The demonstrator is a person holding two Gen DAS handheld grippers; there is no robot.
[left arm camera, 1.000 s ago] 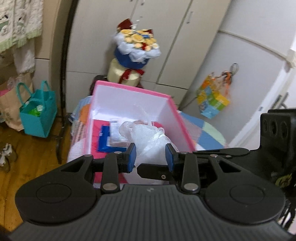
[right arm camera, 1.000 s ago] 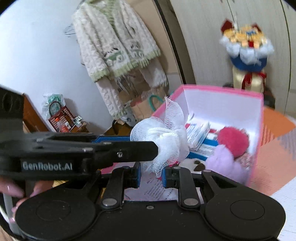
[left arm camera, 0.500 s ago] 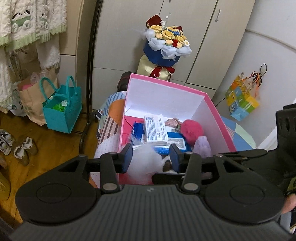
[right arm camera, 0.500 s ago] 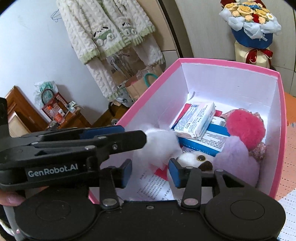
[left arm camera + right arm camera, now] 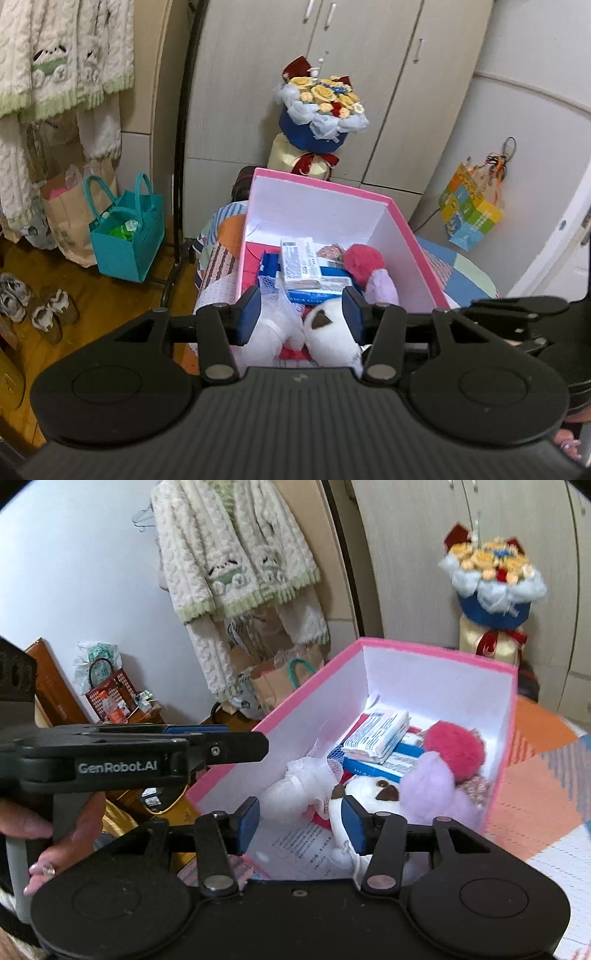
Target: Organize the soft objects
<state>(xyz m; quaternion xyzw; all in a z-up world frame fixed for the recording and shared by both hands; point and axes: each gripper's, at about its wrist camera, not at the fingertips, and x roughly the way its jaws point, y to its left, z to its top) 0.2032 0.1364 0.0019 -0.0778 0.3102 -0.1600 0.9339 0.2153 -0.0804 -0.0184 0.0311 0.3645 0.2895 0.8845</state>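
A pink box with white inner walls holds soft things. A white mesh puff lies at its near left, free of both grippers. Beside it are a white plush toy, a purple pompom and a pink pompom. My left gripper is open just above the box's near end; it also shows in the right wrist view. My right gripper is open and empty over the puff and plush.
Tissue packs lie in the box. A flower bouquet stands behind it before cupboards. A teal bag and shoes sit on the wooden floor at left. Knitted clothes hang left. A patchwork cover lies under the box.
The right gripper opened and let go of the white mesh puff, which now lies in the box. Both grippers have pulled back and opened wider.
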